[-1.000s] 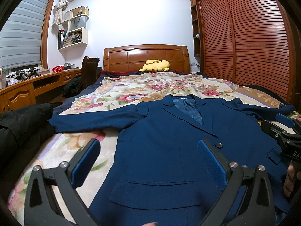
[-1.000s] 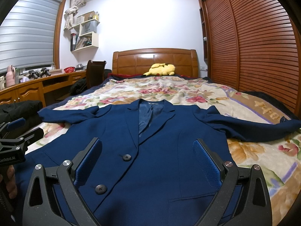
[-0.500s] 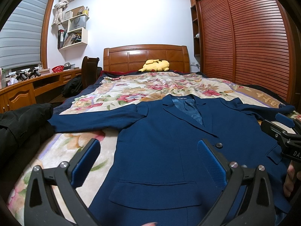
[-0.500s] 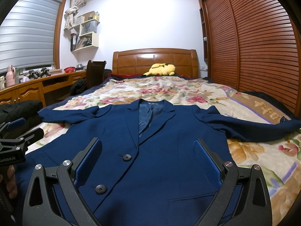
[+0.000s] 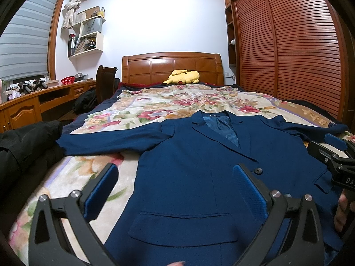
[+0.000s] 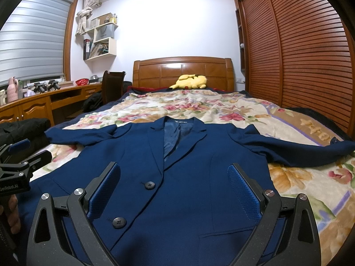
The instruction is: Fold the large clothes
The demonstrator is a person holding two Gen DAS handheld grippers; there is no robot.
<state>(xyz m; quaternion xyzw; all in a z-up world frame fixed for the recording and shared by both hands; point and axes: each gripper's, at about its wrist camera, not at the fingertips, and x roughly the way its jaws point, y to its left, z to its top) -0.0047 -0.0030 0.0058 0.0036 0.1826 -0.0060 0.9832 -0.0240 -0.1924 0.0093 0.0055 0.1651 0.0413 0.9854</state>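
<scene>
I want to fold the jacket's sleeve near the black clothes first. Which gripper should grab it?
Probably the left gripper. That sleeve of the blue jacket stretches out on its side, while the right gripper hangs open over the jacket's other half. Both hold nothing.

A navy blazer [image 6: 188, 177] lies spread, front up, on a floral bed [image 6: 299, 177]; the right claw [image 6: 174, 190] hangs wide-jawed above it.

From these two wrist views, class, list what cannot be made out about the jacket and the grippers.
- Blue jacket: its hem, cut off by the bottom edge in both views.
- Collar label: too small to read.
- Right gripper: partly cut off by the left view's right edge.
- Left gripper: partly cut off by the right view's left edge.
</scene>
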